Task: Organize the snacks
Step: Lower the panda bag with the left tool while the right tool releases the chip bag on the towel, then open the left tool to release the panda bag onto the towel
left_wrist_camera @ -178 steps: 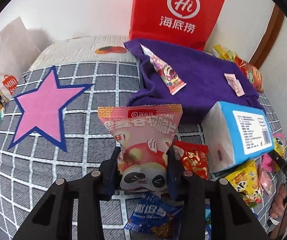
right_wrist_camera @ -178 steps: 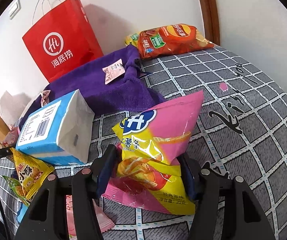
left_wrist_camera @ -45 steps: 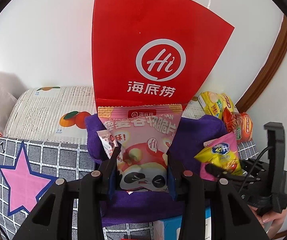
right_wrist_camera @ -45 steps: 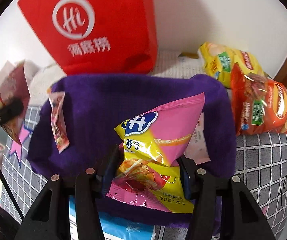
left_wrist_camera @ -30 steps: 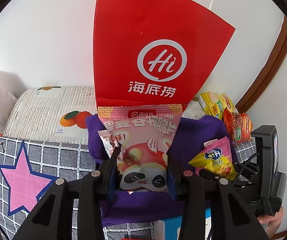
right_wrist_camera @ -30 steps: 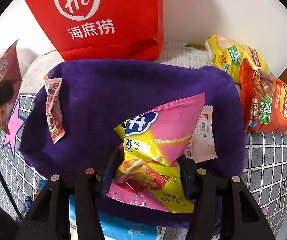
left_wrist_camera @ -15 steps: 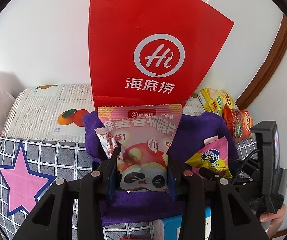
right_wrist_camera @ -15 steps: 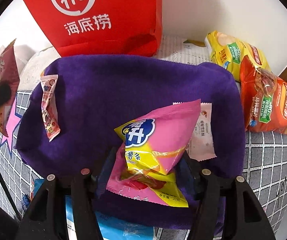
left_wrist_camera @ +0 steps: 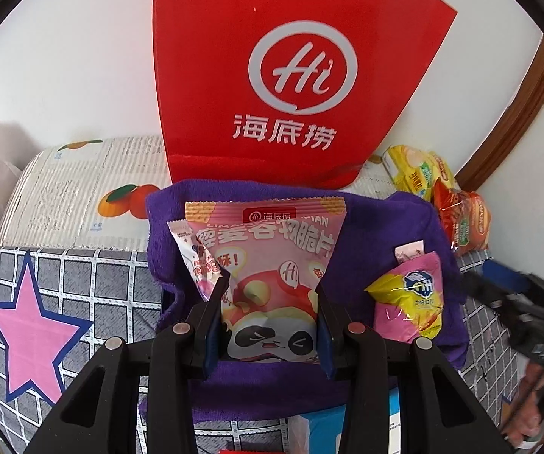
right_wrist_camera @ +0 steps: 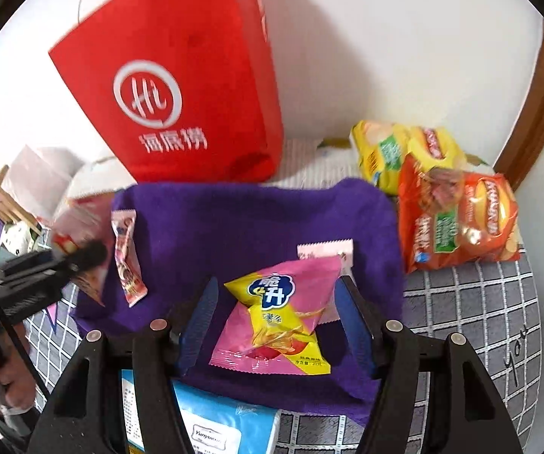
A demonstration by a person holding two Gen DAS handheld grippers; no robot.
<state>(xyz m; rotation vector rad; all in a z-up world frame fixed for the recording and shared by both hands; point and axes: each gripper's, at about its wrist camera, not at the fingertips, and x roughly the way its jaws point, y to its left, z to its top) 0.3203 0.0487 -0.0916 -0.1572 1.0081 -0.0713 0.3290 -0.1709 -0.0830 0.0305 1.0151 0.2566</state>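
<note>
left wrist view first: we hold the left gripper (left_wrist_camera: 270,314) over the purple towel (left_wrist_camera: 370,223), its two fingers pressed against the sides of a pink panda snack bag (left_wrist_camera: 272,265) — the bag stands upright between them, lifted above the towel's near half. just left of that bag, a narrow pink candy packet (left_wrist_camera: 196,261) lies on the towel's left part. on the towel's right part lies a pink-and-yellow fries bag (left_wrist_camera: 412,299), with a small pale pink sachet (left_wrist_camera: 410,247) peeking out behind it.

right wrist view: we see the right gripper (right_wrist_camera: 277,321) with its fingers spread wide, touching nothing — the fries bag (right_wrist_camera: 277,325) lies flat on the towel (right_wrist_camera: 234,219) between them, clear of both pads.

behind the towel a red paper bag (right_wrist_camera: 181,87) stands upright against the white wall. off the towel's far right corner sit a yellow chip bag (right_wrist_camera: 396,151) and an orange chip bag (right_wrist_camera: 457,219), the orange one overlapping the yellow. at the towel's near edge a blue tissue pack (right_wrist_camera: 211,416) rests on the grey checked bedspread (right_wrist_camera: 472,302). left of the towel the bedspread shows a pink star (left_wrist_camera: 33,325).
</note>
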